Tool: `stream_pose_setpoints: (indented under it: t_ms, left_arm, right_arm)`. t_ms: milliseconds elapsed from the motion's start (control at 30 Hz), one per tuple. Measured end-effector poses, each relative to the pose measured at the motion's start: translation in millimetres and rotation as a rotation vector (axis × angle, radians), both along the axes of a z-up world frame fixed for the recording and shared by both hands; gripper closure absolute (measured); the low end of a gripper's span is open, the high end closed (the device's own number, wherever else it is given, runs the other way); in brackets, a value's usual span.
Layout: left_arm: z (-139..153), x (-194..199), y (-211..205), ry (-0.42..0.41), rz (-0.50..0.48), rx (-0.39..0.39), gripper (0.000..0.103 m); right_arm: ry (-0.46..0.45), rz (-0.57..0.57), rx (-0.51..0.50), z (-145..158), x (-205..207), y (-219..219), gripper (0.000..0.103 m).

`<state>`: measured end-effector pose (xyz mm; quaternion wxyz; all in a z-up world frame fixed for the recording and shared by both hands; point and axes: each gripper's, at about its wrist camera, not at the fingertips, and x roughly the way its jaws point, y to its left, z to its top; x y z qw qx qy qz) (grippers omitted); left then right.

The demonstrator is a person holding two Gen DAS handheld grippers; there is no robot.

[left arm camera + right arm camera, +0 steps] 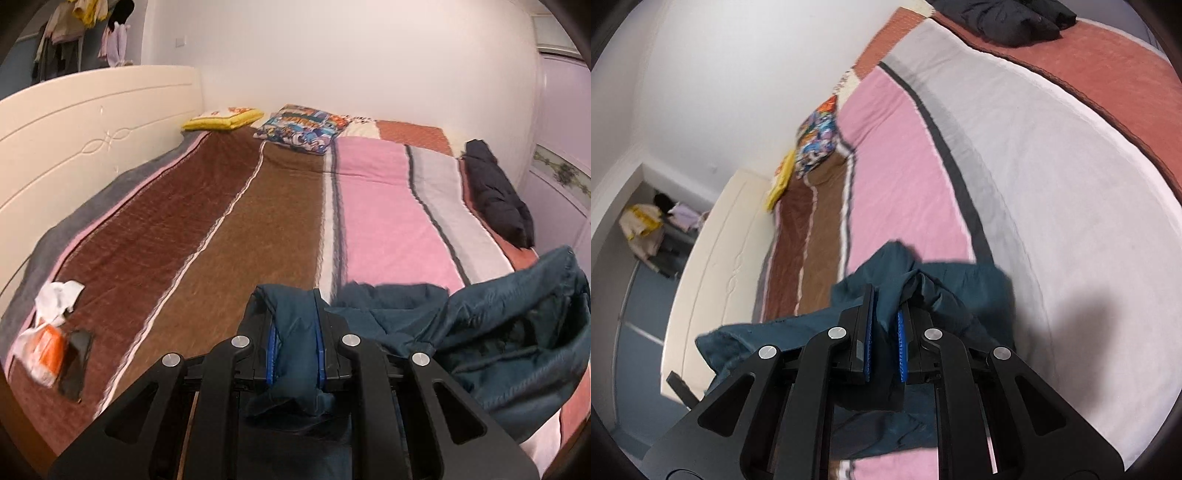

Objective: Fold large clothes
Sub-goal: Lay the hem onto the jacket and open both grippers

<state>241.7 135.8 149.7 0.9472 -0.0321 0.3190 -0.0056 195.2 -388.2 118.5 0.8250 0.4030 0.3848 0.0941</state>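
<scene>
Over the bed (280, 206), both tools pinch the teal jacket (498, 325) crosswise.

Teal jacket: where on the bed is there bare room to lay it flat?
Both grippers grip the teal jacket. The free patch is the brown and pink stripes, between headboard and black garment. Crowded spots: tissue pack and phone near left, pillows far end.

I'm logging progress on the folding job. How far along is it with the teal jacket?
Early stage. Done: the left gripper and right gripper are each shut on a bunch of the teal jacket. In hand: the jacket hangs crumpled between them over the striped blanket. Left: spreading it flat and every fold. The dark garment lies bundled at the bed's far side.
</scene>
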Motion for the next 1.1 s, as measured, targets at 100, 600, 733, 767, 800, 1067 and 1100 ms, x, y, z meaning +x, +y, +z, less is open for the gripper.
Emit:
stream_pose_setpoints:
  t_ms: [100,600,733,767,800,1067,1100]
  left_arm:
    - [-17.1,50.0,-8.8,0.036,0.019,0.023,0.086]
    - [-144.6,209.1,-16.9,0.298,0.057,0.062,0.081]
    - [-172.7,223.3,-8.3,0.436,0.047,-0.027,0.077]
    - [-169.7,221.7,-3.6,0.432,0.049,-0.063,0.076]
    - [-159.9,216.0,5.4,0.407,0.050,-0.124,0.074]
    - [-73.5,177.0,45.3,0.284,-0.005,-0.430,0.047]
    - [-68.9,177.1,44.0,0.260,0.016,-0.434,0.037]
  right_arm:
    - [0.047,-0.026,-0.007,-18.6,37.7,-2.9,0.092]
    - [0.326,-0.073,-0.066,-154.5,173.9,-9.2,0.092]
    - [0.418,-0.071,-0.057,-181.4,181.1,-2.2,0.091]
    - [0.418,-0.085,-0.041,-181.8,179.1,-3.3,0.089]
    - [0.415,-0.089,-0.033,-180.0,177.7,-5.3,0.088]
    - [0.293,-0.065,-0.026,-114.8,145.3,-23.2,0.080]
    - [0.310,-0.073,-0.021,-113.4,145.1,-23.8,0.078]
